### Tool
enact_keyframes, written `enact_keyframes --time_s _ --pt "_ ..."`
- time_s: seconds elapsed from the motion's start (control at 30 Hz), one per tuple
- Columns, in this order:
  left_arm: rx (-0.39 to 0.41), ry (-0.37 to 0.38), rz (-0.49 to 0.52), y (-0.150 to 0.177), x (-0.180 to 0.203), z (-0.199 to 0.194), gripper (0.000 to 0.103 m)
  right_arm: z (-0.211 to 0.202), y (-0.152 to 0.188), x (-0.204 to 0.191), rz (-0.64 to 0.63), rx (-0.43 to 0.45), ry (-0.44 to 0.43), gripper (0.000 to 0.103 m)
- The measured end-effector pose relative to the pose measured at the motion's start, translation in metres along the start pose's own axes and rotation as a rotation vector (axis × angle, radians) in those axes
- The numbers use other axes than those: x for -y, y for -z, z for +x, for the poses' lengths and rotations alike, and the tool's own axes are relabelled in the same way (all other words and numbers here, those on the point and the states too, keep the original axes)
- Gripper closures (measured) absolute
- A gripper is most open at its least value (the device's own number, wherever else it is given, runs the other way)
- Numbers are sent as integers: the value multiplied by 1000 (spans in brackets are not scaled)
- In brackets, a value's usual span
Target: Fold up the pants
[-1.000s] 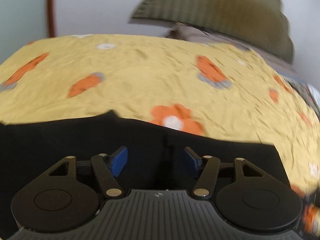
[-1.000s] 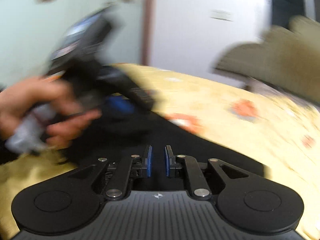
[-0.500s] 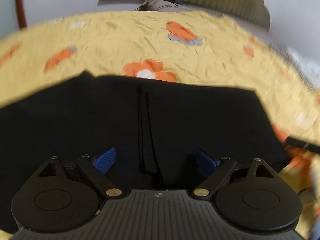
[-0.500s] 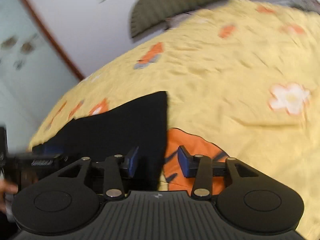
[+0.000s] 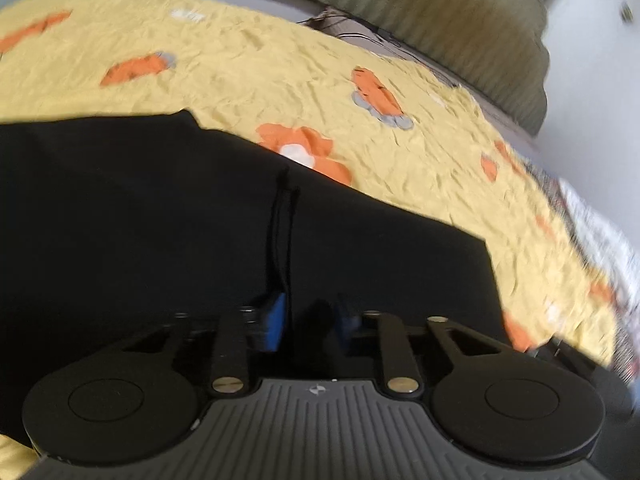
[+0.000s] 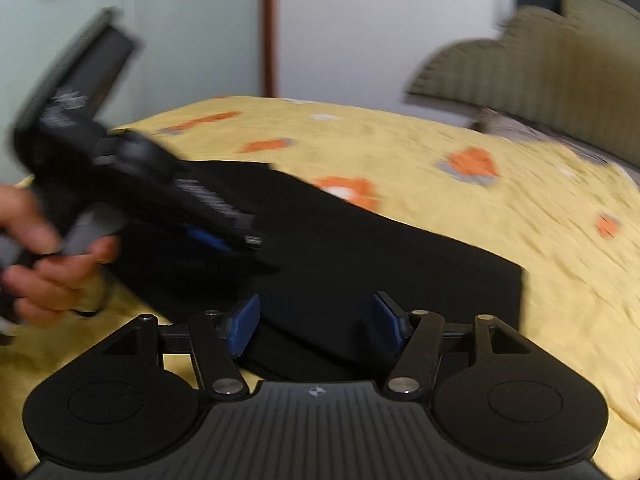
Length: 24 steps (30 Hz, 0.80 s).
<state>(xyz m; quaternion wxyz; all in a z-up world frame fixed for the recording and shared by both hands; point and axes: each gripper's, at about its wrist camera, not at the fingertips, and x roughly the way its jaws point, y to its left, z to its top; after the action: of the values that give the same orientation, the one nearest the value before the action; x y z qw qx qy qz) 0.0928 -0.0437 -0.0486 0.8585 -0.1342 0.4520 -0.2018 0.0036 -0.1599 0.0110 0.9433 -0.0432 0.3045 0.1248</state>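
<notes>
The black pants [image 5: 160, 216] lie folded flat on a yellow bedspread [image 5: 280, 72] with orange flowers. Two black drawstrings [image 5: 282, 232] run down the middle of the cloth. My left gripper [image 5: 308, 326] sits low over the near edge of the pants, its blue pads close together around a fold of black cloth and the drawstring ends. In the right wrist view the pants [image 6: 380, 264] lie ahead. My right gripper [image 6: 316, 326] is open over their near edge with nothing between the pads. The left gripper [image 6: 224, 232] shows there at the left, held by a hand.
A ribbed olive headboard [image 5: 420, 12] stands behind the bed. A bare hand [image 6: 52, 264] holds the left gripper's handle at the left of the right wrist view. White wall and a brown door frame [image 6: 270, 28] lie beyond the bed.
My left gripper has closed from wide open onto the pants' near edge. My right gripper swung back from the bed's right side to face the pants and opened wider.
</notes>
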Motion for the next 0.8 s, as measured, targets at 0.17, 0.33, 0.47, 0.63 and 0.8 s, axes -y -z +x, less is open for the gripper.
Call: enact_keyframes --time_s 0.17,0.33,0.47,0.63,0.8 --pt "-5 23 -66 -11 -14 -1 89 32 -8 -38 -169 -14 32 47" --pt "-3 5 -42 -12 -14 -1 100 58 -6 -53 -239 -46 42 82" --pt "-5 -8 -36 -9 -16 -2 103 58 -8 -57 -239 -39 52 97" --pt "14 -81 21 -3 -12 -19 103 40 -4 -70 -252 -11 26 97" --pt "69 -151 78 6 -10 -42 103 28 -1 -76 -245 -6 -26 97"
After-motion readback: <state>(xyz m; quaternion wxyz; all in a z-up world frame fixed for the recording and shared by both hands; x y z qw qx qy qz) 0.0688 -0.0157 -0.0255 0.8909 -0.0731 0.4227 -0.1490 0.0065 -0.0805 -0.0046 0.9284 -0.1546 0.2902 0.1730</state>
